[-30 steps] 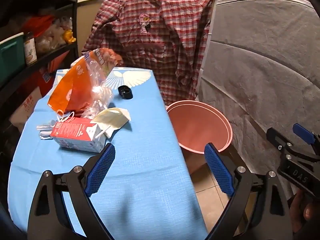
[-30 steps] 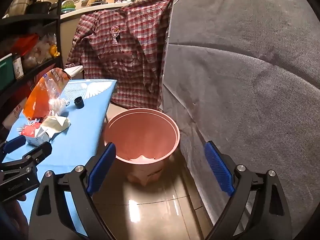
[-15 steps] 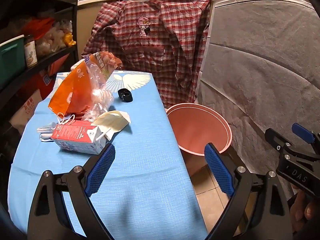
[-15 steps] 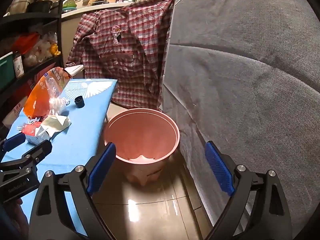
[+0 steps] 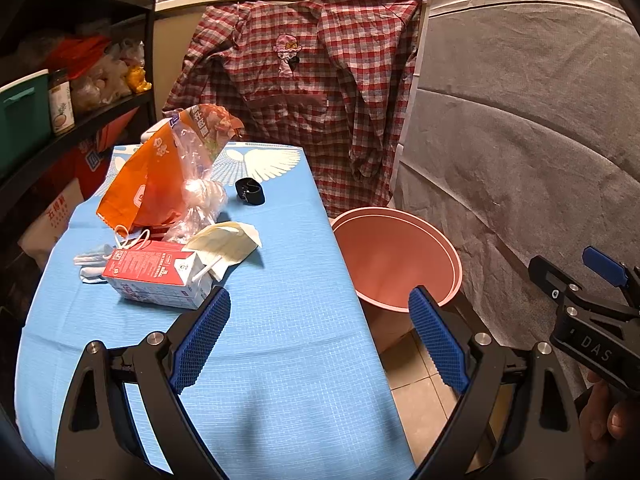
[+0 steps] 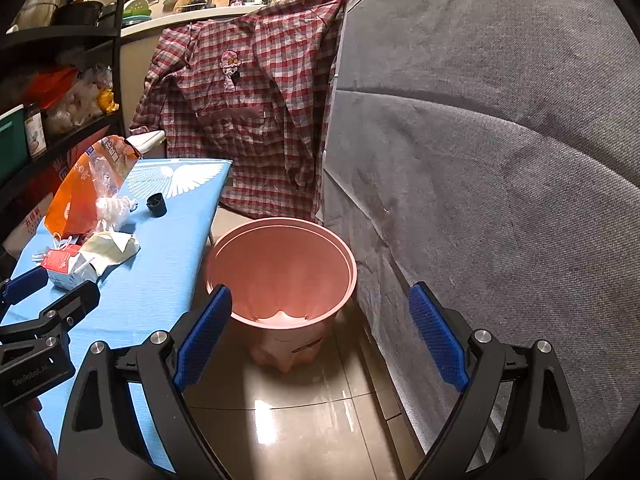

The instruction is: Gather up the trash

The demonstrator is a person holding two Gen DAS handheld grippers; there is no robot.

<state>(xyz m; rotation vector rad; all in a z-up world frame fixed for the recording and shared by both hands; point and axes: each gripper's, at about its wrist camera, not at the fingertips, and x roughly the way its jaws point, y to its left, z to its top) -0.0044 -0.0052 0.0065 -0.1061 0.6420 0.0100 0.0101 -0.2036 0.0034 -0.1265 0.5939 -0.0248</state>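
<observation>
Trash lies on the blue table (image 5: 280,320): a red and white milk carton (image 5: 156,278), a crumpled cream paper (image 5: 226,242), an orange and clear plastic bag (image 5: 168,176), a white mask (image 5: 92,264) and a black cap (image 5: 250,191). A pink bin (image 5: 396,260) stands on the floor to the right of the table; it also shows in the right wrist view (image 6: 282,268). My left gripper (image 5: 320,336) is open and empty above the table's near part, short of the carton. My right gripper (image 6: 320,336) is open and empty, in front of the bin above the floor.
A plaid shirt (image 5: 312,92) hangs behind the table. A grey fabric-covered surface (image 6: 500,160) stands close on the right. Dark shelves (image 5: 60,80) with jars and bags line the left. The floor (image 6: 304,420) is glossy tile.
Both views have shifted slightly: the left gripper has edged back and up from the trash pile. Both grippers stay open and empty.
</observation>
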